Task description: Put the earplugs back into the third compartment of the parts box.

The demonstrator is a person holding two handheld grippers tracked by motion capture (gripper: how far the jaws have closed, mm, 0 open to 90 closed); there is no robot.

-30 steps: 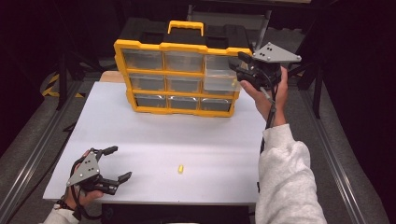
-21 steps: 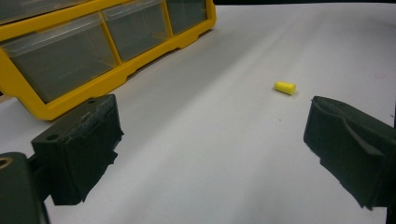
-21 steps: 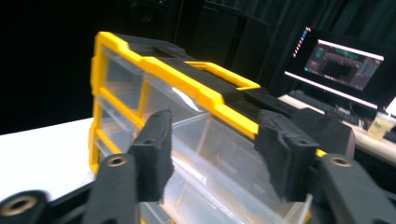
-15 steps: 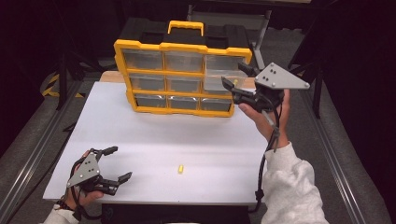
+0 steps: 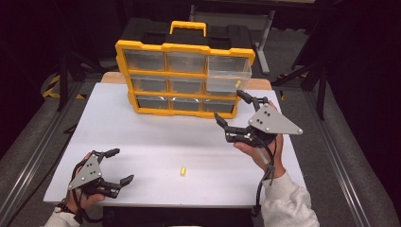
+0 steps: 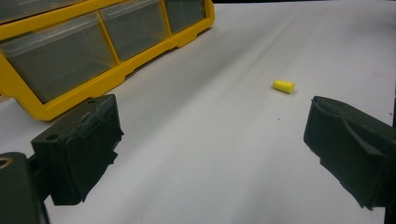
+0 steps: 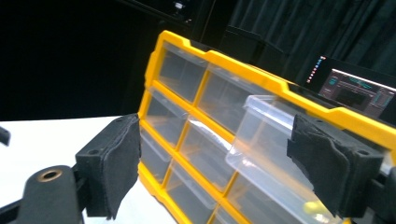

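A yellow organizer [image 5: 184, 78] with clear drawers stands upright at the back of the white table [image 5: 142, 127]. Its top right drawer [image 5: 228, 75] is pulled out, and a small yellow piece [image 5: 238, 84] lies in it. A small yellow cylinder [image 5: 182, 171] lies on the table near the front. My left gripper [image 5: 120, 165] rests open at the front left, with the cylinder [image 6: 284, 86] ahead of its right jaw. My right gripper [image 5: 230, 106] is held open above the table's right side, empty, facing the pulled-out drawer [image 7: 275, 144].
The organizer's other drawers [image 5: 150, 60] are pushed in. A black case [image 5: 189, 33] sits behind the organizer. Dark stands and floor surround the table. A lit screen [image 7: 359, 91] glows in the background of the right gripper view.
My right gripper has drawn away from the top right drawer, coming down and toward the person. The left gripper has stayed put.
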